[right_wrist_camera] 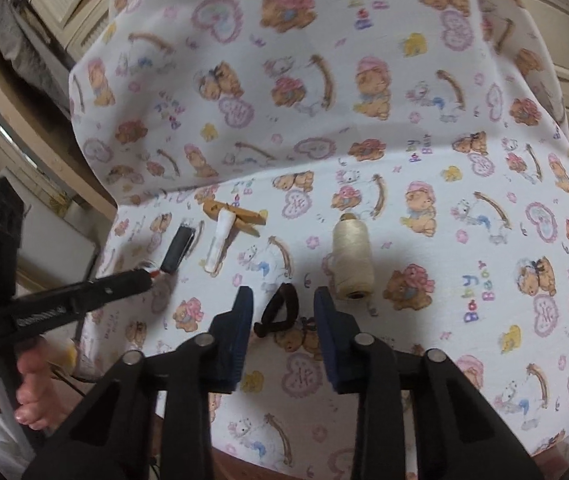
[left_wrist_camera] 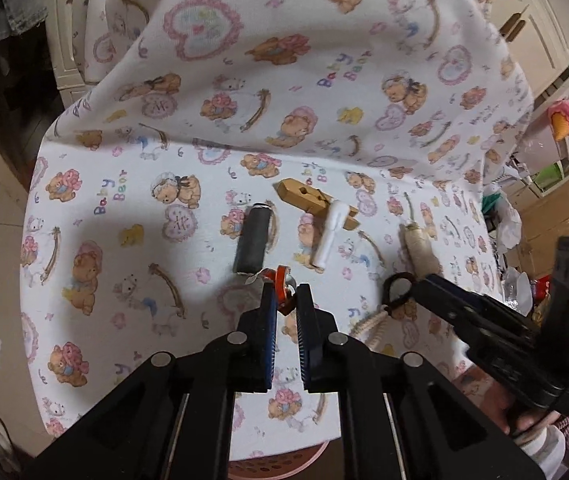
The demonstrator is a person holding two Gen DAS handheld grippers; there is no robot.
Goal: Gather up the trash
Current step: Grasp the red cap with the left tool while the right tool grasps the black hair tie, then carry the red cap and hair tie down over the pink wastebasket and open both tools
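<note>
My left gripper [left_wrist_camera: 286,300] is shut on a small orange scrap [left_wrist_camera: 281,280], lifted just above the bear-print cloth [left_wrist_camera: 124,184]. From the right wrist view, that left gripper [right_wrist_camera: 149,276] reaches in from the left with the scrap at its tip. My right gripper [right_wrist_camera: 282,294] is low over a black hair-tie loop [right_wrist_camera: 262,326]; the loop lies on the cloth between the two jaws, and the pads stand clear of it. The left wrist view shows the same loop [left_wrist_camera: 385,292] at the tip of the right gripper [left_wrist_camera: 416,292].
Farther back on the cloth lie a black cylinder [left_wrist_camera: 252,240], a white roll [left_wrist_camera: 330,236] across a wooden clothespin [left_wrist_camera: 308,198], and a cream thread spool [right_wrist_camera: 352,260]. A pink basket rim [left_wrist_camera: 280,466] shows below the table's near edge. Cabinets and clutter surround the table.
</note>
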